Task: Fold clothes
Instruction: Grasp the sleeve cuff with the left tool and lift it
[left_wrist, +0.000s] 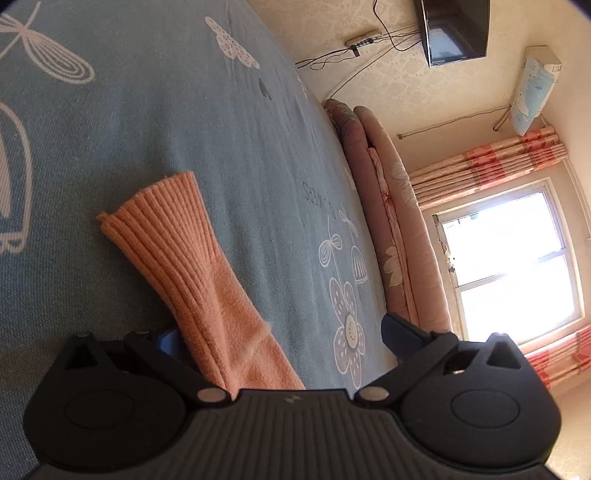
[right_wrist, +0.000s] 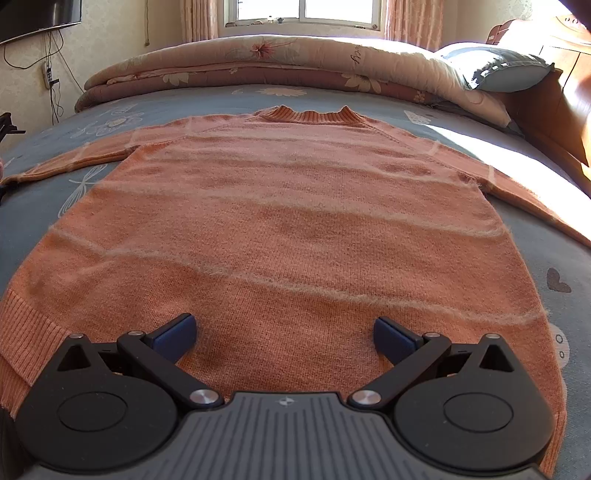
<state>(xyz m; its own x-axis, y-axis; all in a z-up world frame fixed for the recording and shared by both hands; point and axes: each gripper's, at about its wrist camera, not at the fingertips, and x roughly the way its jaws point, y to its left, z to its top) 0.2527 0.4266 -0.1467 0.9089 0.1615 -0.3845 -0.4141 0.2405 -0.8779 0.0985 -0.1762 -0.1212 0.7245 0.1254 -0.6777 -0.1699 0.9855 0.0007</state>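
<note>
My left tool (left_wrist: 284, 341) is spread wide, its two blue-padded fingers well apart. One pad (left_wrist: 400, 334) shows clear on the right; the other is mostly hidden behind the sleeve (left_wrist: 207, 295) of the orange sweater, which runs between the fingers and away from me to its ribbed cuff (left_wrist: 155, 218), lying flat on the blue bedsheet (left_wrist: 240, 129). I cannot tell whether either pad touches the sleeve. This view is rolled on its side: past the bed's far edge lie a folded floral quilt (left_wrist: 391, 221), a bright window (left_wrist: 517, 258) with striped pink curtains (left_wrist: 491, 162), and a dark television (left_wrist: 456, 29) on the wall.

My right tool (right_wrist: 284, 338) is also wide, holding nothing, both blue pads (right_wrist: 175, 338) poised just over the lower body of the sweater (right_wrist: 288, 221), close to its ribbed hem. The sweater lies spread flat, collar (right_wrist: 308, 112) at the far end, one sleeve reaching out left and the other right. Around it is the blue sheet printed with white flowers. Beyond the collar the quilt (right_wrist: 258, 59) lies rolled along the far side, with a grey-blue pillow (right_wrist: 498, 70) at far right against the wooden headboard (right_wrist: 554, 103).
</note>
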